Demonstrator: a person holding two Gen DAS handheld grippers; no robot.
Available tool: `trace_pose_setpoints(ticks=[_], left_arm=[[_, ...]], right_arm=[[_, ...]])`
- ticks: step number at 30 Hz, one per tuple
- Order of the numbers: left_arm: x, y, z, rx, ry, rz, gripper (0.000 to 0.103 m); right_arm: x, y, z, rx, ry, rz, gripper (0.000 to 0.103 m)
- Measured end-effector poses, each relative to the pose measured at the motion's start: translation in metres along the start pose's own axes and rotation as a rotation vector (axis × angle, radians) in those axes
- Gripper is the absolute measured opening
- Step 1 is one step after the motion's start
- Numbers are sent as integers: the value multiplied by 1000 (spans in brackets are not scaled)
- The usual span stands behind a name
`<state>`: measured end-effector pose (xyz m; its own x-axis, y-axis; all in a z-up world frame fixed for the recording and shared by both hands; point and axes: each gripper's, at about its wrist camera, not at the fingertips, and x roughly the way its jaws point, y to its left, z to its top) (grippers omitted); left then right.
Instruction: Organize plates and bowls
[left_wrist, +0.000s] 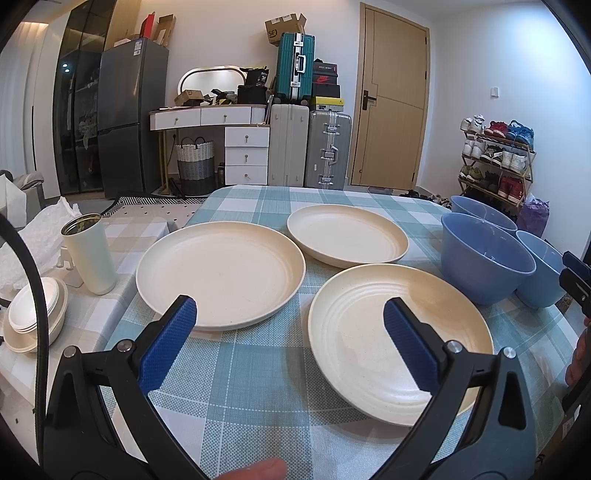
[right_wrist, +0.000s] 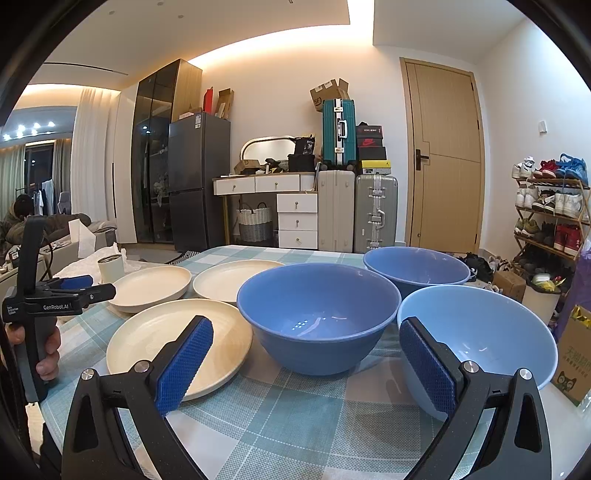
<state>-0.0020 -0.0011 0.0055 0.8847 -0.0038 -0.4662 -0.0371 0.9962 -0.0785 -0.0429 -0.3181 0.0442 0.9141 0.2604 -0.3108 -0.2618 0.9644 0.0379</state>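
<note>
Three cream plates lie apart on the checked tablecloth: a large one at the left (left_wrist: 221, 271), one at the back (left_wrist: 347, 240), and a near one at the right (left_wrist: 391, 332). Three blue bowls stand at the right: a middle bowl (right_wrist: 317, 314), a far one (right_wrist: 417, 267) and a paler near one (right_wrist: 480, 339). My left gripper (left_wrist: 290, 306) is open and empty, hovering between the large plate and the near plate. My right gripper (right_wrist: 306, 328) is open and empty in front of the middle bowl. The left gripper also shows in the right wrist view (right_wrist: 74, 288).
A white tumbler (left_wrist: 90, 254) and a stack of small white dishes (left_wrist: 35, 314) sit on the side surface at the left. A cardboard box (right_wrist: 572, 358) stands at the table's right edge. Suitcases, a fridge and a shoe rack stand beyond the table.
</note>
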Motion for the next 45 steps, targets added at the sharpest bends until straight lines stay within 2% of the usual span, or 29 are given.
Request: trace_pose_setpoints(ticks=[45], left_arm=[[2, 2, -1, 3, -2, 1, 101]], right_arm=[[5, 0, 0, 4, 29, 6, 103]])
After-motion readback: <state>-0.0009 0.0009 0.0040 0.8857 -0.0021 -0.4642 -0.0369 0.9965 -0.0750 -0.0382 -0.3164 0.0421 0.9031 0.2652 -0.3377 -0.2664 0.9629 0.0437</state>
